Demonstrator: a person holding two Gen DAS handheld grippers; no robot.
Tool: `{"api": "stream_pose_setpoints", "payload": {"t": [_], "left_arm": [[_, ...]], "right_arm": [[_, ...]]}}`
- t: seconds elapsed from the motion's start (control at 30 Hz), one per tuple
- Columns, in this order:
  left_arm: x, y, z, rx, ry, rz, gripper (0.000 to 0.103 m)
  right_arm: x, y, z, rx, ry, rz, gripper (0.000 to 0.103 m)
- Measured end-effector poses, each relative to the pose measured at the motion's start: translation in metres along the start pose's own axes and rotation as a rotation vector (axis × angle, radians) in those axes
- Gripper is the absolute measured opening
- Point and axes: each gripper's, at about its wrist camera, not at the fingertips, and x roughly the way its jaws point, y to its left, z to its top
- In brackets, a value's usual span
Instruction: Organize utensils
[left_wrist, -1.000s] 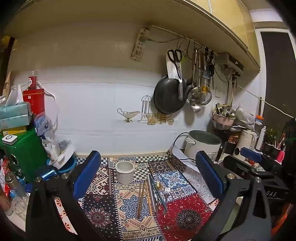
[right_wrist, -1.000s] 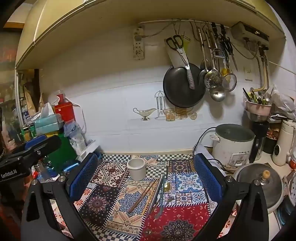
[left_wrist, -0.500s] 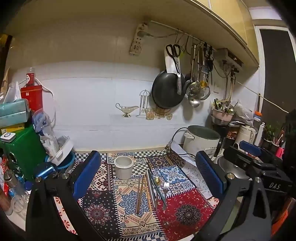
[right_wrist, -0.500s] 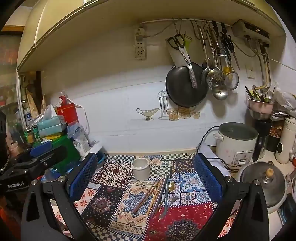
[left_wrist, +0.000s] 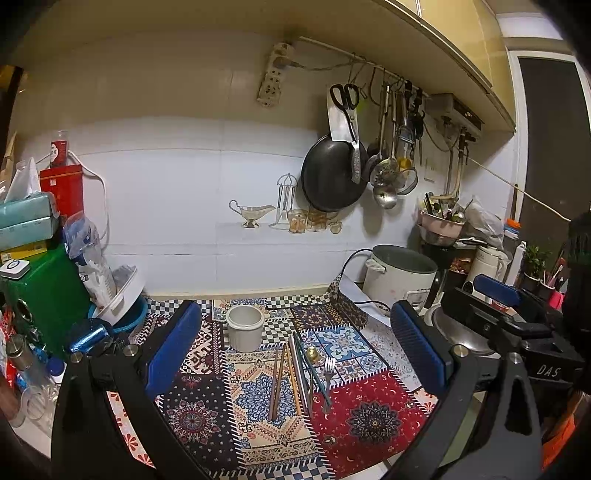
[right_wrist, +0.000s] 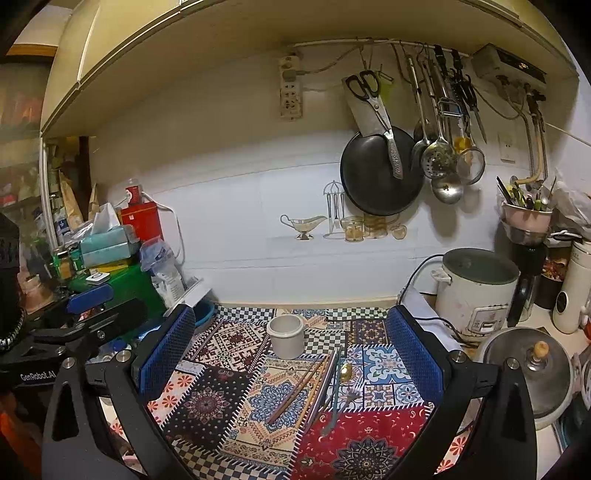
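Observation:
A white ceramic cup (left_wrist: 244, 332) (right_wrist: 286, 336) stands upright on a patterned mat (left_wrist: 207, 417) (right_wrist: 207, 402). In front of it lie wooden chopsticks (left_wrist: 277, 384) (right_wrist: 295, 391), metal chopsticks (left_wrist: 298, 369) (right_wrist: 325, 384), a gold spoon (left_wrist: 312, 355) (right_wrist: 345, 371) and a fork (left_wrist: 328, 373). My left gripper (left_wrist: 295, 347) is open and empty, held above and short of the utensils. My right gripper (right_wrist: 290, 350) is open and empty too, also short of them. Each gripper shows at the edge of the other's view.
A rice cooker (left_wrist: 400, 275) (right_wrist: 478, 291) with its cable stands at the right, a lidded pot (right_wrist: 528, 373) beside it. Green box (left_wrist: 40, 291), tissue box and bags crowd the left. A pan (right_wrist: 380, 173), scissors and ladles hang on the wall.
Both grippers have drawn back and risen slightly, so the cup and utensils sit a little farther off. Jaws stayed open. Nothing on the mat moved.

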Motion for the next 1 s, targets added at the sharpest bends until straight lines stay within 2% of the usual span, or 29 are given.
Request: {"api": "stream_pose_setpoints", "payload": {"t": [1.0], "left_arm": [[0.0076,0.0095,-0.0051,-0.022,0.034,0.02,0.103]], "right_arm": [[0.0076,0.0013,-0.0037,0.001,0.031,0.018,0.103]]}}
